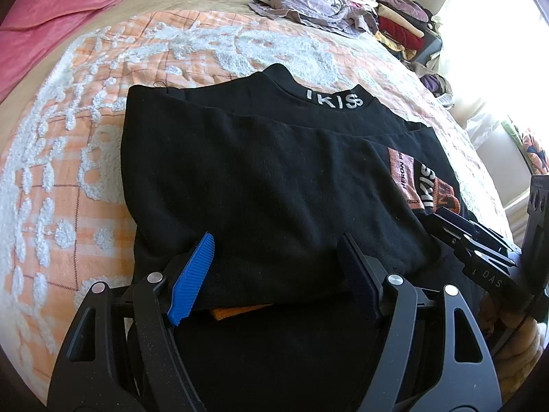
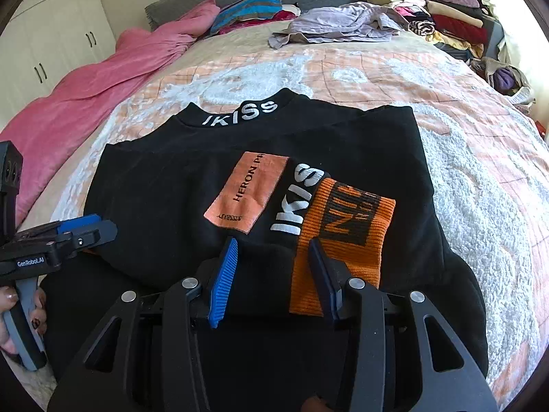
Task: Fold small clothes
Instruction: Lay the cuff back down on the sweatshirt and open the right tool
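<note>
A black sweatshirt (image 1: 267, 178) with white "IKISS" lettering on its collar lies partly folded on the bed; it also shows in the right wrist view (image 2: 164, 189). It carries a salmon patch (image 2: 248, 190) and an orange ribbed cuff (image 2: 346, 237). My left gripper (image 1: 274, 267) is open, its fingers resting over the garment's near left edge. My right gripper (image 2: 272, 271) is open over the near edge, straddling black fabric beside the orange cuff. Each gripper shows in the other's view: the right one at the right edge of the left wrist view (image 1: 480, 247) and the left one at the left edge of the right wrist view (image 2: 68, 237).
The bed has an orange and white tufted cover (image 2: 480, 185). A pink blanket (image 2: 103, 79) lies along the left. A crumpled lilac garment (image 2: 343, 22) and stacks of folded clothes (image 2: 446, 17) sit at the far right. White cupboards (image 2: 51, 44) stand at the left.
</note>
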Demonstrator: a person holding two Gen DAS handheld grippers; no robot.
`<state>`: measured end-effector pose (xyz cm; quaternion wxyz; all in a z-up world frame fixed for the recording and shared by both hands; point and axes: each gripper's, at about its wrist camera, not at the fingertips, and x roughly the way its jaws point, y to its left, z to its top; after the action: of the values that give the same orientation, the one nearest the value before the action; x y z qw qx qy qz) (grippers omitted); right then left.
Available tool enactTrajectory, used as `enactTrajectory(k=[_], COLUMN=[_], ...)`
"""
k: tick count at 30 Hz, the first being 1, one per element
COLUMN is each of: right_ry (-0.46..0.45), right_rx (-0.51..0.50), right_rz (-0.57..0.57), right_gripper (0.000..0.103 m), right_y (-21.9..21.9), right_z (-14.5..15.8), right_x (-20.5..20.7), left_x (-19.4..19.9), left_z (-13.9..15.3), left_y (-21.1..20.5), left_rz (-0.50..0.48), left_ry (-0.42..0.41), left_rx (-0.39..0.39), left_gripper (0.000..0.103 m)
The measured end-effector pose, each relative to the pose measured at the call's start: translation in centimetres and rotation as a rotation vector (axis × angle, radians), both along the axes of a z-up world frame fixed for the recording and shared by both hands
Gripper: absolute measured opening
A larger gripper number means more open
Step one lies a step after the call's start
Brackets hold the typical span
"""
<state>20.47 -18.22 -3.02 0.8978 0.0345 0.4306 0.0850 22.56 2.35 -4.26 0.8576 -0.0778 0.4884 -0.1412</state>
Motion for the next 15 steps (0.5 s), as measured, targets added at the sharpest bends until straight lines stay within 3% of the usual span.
enactTrajectory(k=[8,15], right_ry=[-0.015,-0.035], right_rx=[0.011,0.027], right_rz=[-0.006,-0.013], right_gripper=[0.046,0.056], right_y=[-0.3,-0.7], right_z=[0.9,1.7], right_x=[-0.9,-1.7], left_x=[-0.4,-0.9], left_z=[0.2,0.6], left_y=[0.0,0.1], left_rz=[-0.007,-0.001], left_ry=[-0.005,-0.008], left_rx=[-0.001,-0.005], left_gripper=[0.066,0.066])
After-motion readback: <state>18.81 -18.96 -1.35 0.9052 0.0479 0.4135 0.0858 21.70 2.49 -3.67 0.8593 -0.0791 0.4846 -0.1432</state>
